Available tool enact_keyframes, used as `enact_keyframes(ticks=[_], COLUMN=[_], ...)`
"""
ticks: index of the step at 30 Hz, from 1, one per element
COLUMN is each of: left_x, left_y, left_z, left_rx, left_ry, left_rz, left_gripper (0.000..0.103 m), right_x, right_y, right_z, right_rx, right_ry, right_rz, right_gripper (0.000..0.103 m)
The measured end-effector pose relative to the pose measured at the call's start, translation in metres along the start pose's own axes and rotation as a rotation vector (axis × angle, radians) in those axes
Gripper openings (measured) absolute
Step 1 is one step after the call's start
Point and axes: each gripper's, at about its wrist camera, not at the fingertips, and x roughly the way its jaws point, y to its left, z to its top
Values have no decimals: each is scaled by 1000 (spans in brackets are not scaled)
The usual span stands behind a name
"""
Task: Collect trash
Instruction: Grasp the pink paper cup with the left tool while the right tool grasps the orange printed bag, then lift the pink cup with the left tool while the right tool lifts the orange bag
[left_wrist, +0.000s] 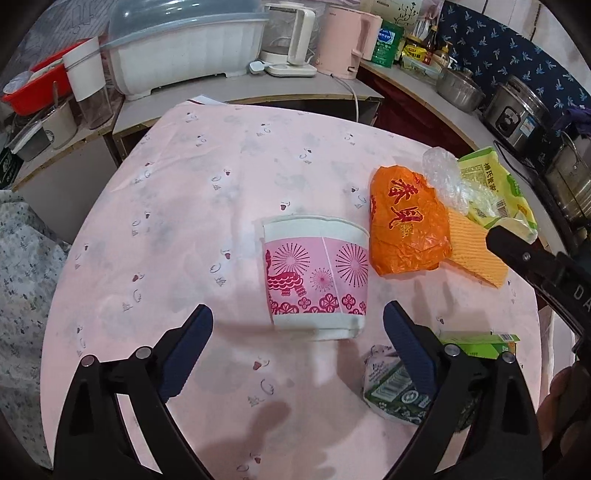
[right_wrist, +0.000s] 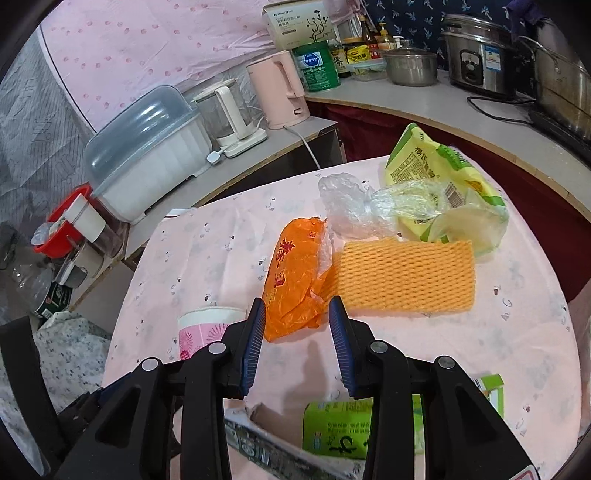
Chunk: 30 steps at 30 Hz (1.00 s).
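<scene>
- Pink printed cloth covers the round worktop (left_wrist: 207, 206); surface soft, lightly creased.
- Paper cup (left_wrist: 316, 277): tapered, pink firework print, upright near mid-worktop.
- Orange plastic bag (right_wrist: 295, 280): crinkled, glossy, just beside the cup, touching a ribbed orange foam net (right_wrist: 406, 275).
- Clear film wad (right_wrist: 351, 206) and yellow-green packet (right_wrist: 443, 173) toward the far edge.
- Left hand-held gripper (left_wrist: 297, 323): jaws wide, straddling the cup's base, not touching.
- Right hand-held gripper (right_wrist: 297, 314): jaws parted narrowly, empty, at the bag's near end.
- Green carton (right_wrist: 343, 424), flattened, at the near edge.
</scene>
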Motion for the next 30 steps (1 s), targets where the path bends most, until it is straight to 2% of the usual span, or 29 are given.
enact_keyframes(ticks=[6, 13, 14, 16, 21, 26, 30], left_x=[40, 64, 65, 64, 55, 27, -1], left_y=[-4, -11, -12, -14, -15, -18, -23], left_z=[12, 15, 15, 15, 14, 14, 16], left_rx=[-25, -3, 5, 24, 23, 31, 37], left_ry=[85, 128, 121, 112, 104, 48, -4], left_rz=[-11, -20, -13, -10, -46, -47, -58], left_gripper=[89, 88, 86, 76, 73, 72, 72], right_x=[49, 80, 81, 83, 74, 46, 8], right_y=[4, 5, 6, 7, 15, 14, 4], right_z=[10, 9, 10, 9, 5, 5, 13], right_rx=[-21, -32, -38, -52, -87, -84, -50], right_ry=[76, 145, 147, 157, 138, 81, 12], right_rz=[-15, -25, -26, -26, -11, -2, 9], right_gripper=[36, 36, 33, 24, 11, 9, 9])
